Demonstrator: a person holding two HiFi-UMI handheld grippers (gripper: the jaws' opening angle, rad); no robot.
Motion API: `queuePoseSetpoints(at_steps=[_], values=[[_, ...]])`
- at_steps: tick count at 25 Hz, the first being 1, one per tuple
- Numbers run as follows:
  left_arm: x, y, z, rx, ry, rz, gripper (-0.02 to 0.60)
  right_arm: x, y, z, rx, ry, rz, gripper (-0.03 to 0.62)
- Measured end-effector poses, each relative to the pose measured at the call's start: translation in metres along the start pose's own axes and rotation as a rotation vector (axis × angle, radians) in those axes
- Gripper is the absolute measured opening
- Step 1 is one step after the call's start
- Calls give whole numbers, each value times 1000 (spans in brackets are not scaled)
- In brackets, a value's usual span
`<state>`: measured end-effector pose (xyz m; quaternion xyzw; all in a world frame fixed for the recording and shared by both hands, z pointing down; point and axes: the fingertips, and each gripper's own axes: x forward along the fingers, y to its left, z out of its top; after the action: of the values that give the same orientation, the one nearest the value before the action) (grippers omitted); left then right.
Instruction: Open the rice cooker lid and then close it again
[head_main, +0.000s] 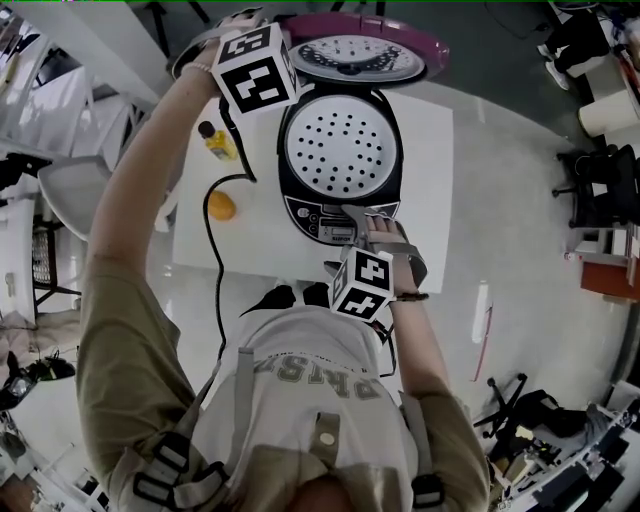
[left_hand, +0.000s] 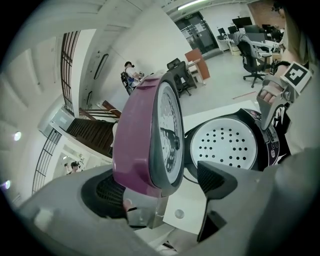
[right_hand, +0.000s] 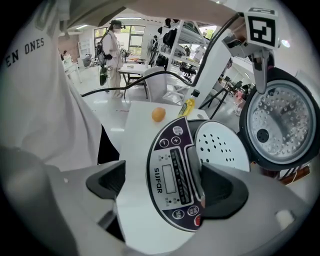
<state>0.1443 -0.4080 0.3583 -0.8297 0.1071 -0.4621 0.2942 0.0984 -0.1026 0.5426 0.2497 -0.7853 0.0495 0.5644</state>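
The rice cooker (head_main: 340, 150) stands on a white table (head_main: 425, 210) with its purple lid (head_main: 355, 50) swung up and back, baring a perforated white inner plate (left_hand: 225, 145). My left gripper (head_main: 240, 35) is at the lid's far left edge. In the left gripper view the lid's rim (left_hand: 150, 135) stands between the jaws of that gripper (left_hand: 160, 185), which is open, with the purple side near the left pad. My right gripper (head_main: 365, 218) hovers open over the front control panel (right_hand: 172, 180), its jaws straddling it (right_hand: 167, 185).
An orange ball (head_main: 221, 206) and a small yellow bottle (head_main: 218, 143) lie on the table left of the cooker. A black power cord (head_main: 212, 260) runs off the front edge. A white chair (head_main: 70, 190) stands to the left.
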Motion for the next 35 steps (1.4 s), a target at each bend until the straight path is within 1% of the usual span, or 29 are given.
queuePoseSetpoints(at_steps=[11, 18, 24, 29, 35], values=[[14, 26, -4, -25, 26, 20, 453, -1, 1, 1, 10, -8, 9, 448], [24, 27, -15, -40, 60, 0, 451, 1, 2, -1, 2, -4, 12, 448], [19, 34, -16, -65, 41, 21, 451, 0, 1, 0, -3, -3, 12, 448], [12, 34, -15, -67, 32, 29, 451, 0, 1, -1, -2, -8, 8, 448], [0, 28, -15, -91, -5, 44, 451, 0, 0, 2, 33, -47, 0, 448]])
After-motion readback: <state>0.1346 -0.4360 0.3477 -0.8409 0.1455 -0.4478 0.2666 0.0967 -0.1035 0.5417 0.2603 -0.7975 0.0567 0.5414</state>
